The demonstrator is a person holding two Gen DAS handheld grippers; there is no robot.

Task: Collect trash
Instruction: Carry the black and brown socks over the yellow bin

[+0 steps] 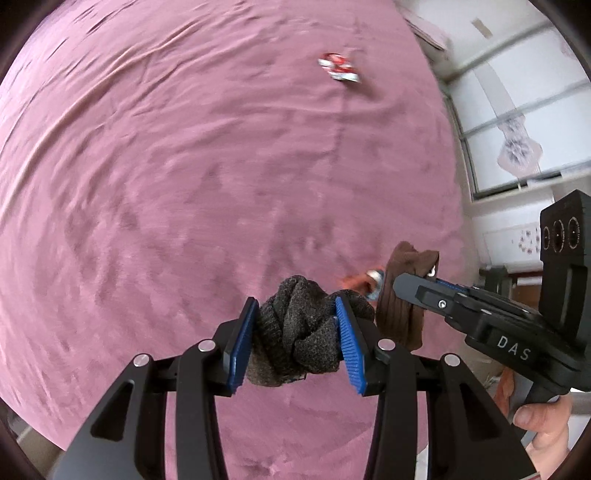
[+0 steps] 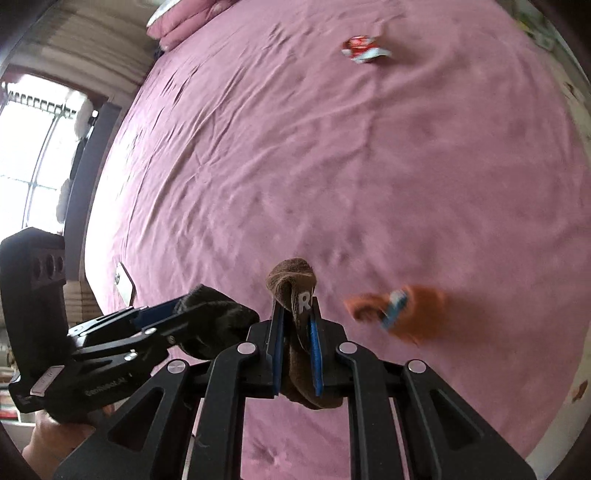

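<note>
My left gripper (image 1: 295,314) is shut on a bunched dark grey knitted sock (image 1: 301,332) and holds it above the pink bed sheet (image 1: 184,166). My right gripper (image 2: 297,314) is shut on a brown sock (image 2: 295,291) with a white letter on it; it also shows in the left wrist view (image 1: 400,291), just right of the grey sock. A red and white wrapper (image 1: 339,67) lies far out on the sheet, also seen in the right wrist view (image 2: 364,50). An orange wrapper with a blue and white piece (image 2: 399,308) lies on the sheet right of the brown sock.
Pink pillows (image 2: 184,18) lie at the far end of the bed. A window (image 2: 29,147) and dark frame stand to the left in the right wrist view. White cabinet doors (image 1: 517,110) stand beside the bed. A small flat white object (image 2: 125,282) lies near the bed's left edge.
</note>
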